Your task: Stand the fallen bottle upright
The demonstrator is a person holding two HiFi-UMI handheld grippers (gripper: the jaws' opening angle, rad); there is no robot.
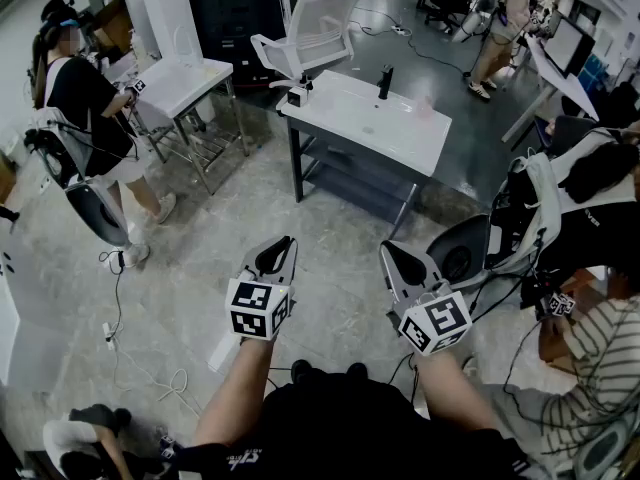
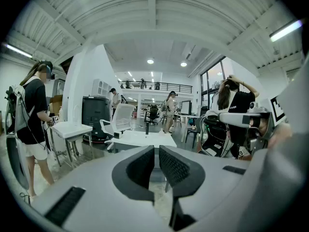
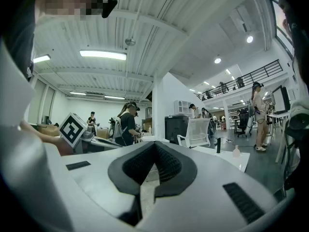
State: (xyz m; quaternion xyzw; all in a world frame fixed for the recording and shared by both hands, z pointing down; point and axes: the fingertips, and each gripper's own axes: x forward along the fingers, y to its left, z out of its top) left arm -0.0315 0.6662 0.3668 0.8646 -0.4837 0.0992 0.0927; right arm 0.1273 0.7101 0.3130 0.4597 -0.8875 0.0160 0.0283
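A white table (image 1: 365,123) stands some way ahead of me on the grey floor. A black bottle (image 1: 385,81) stands upright on it, and a small pale see-through bottle (image 1: 425,104) sits near the table's right end. In the right gripper view the pale bottle (image 3: 236,151) looks upright beside the black one (image 3: 218,145). A small black-and-white device (image 1: 298,93) rests at the table's left corner. My left gripper (image 1: 284,244) and right gripper (image 1: 390,253) hover side by side well short of the table. Both are shut and empty, as the left gripper (image 2: 156,151) and right gripper (image 3: 153,146) views also show.
A white chair (image 1: 310,30) stands behind the table and a second white table (image 1: 185,78) to its left. A person with a backpack (image 1: 80,108) stands at the left. Seated people and chairs (image 1: 560,218) crowd the right side. Cables (image 1: 150,373) lie on the floor.
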